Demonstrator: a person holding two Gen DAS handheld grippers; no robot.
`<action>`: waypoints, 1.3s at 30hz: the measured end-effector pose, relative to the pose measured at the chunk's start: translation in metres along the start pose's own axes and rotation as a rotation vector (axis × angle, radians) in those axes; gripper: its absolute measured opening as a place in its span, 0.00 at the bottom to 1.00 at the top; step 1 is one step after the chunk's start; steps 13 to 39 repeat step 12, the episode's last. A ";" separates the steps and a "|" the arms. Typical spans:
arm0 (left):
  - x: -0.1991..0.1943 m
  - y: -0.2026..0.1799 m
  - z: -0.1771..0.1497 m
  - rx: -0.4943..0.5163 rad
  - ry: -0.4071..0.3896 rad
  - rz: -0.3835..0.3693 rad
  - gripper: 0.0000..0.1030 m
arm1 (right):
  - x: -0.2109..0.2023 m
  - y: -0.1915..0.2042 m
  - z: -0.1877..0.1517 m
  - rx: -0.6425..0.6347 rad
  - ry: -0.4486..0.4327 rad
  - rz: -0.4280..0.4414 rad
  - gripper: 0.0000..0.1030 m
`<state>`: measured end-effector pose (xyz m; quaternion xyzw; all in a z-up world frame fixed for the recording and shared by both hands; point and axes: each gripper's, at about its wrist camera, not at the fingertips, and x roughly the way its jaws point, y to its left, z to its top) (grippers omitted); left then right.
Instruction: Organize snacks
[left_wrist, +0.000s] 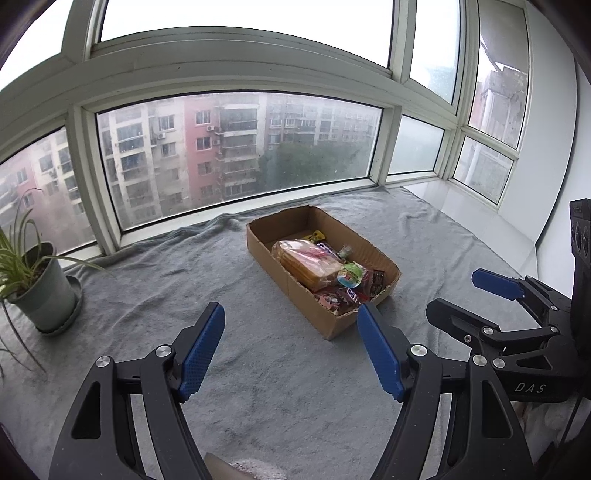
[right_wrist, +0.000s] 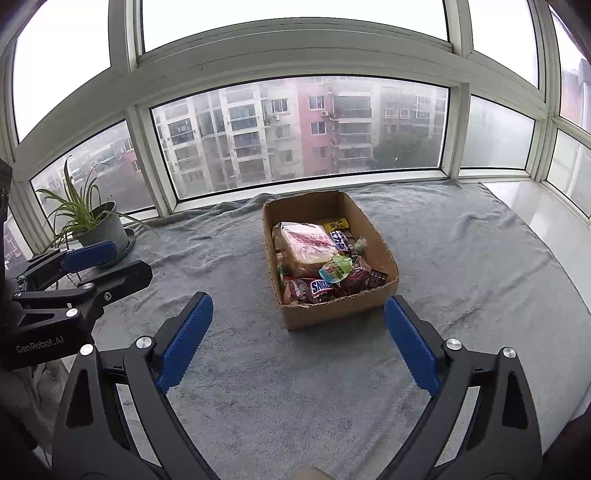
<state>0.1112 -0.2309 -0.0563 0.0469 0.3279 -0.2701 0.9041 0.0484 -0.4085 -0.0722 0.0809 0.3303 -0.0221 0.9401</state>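
Note:
An open cardboard box (left_wrist: 280, 277) (right_wrist: 332, 312) sits on the grey blanket (left_wrist: 177, 266), ahead of both grippers. Inside lie a wrapped loaf of sliced bread (left_wrist: 306, 262) (right_wrist: 306, 243), a Snickers bar (right_wrist: 321, 286), a small cup with a green lid (left_wrist: 351, 277) (right_wrist: 334, 267) and several other wrapped snacks. My left gripper (left_wrist: 291, 308) (right_wrist: 131, 258) is open and empty, hovering short of the box's near left side. My right gripper (right_wrist: 298, 299) (left_wrist: 454, 295) is open wide, with nothing between its fingers, just in front of the box's near end.
A potted spider plant (left_wrist: 40, 288) (right_wrist: 103, 229) stands on a saucer at the far left by the window. The window frame bounds the blanket at the back. A bare white sill (left_wrist: 461, 199) (right_wrist: 532, 199) lies at the right corner.

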 end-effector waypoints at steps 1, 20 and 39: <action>0.000 0.000 0.000 -0.001 0.001 -0.001 0.72 | 0.000 0.000 0.000 0.000 0.000 -0.001 0.93; -0.003 -0.002 -0.002 0.009 -0.004 -0.003 0.72 | 0.007 -0.003 -0.002 -0.003 0.017 -0.006 0.93; -0.003 -0.002 -0.002 0.009 -0.004 -0.003 0.72 | 0.007 -0.003 -0.002 -0.003 0.017 -0.006 0.93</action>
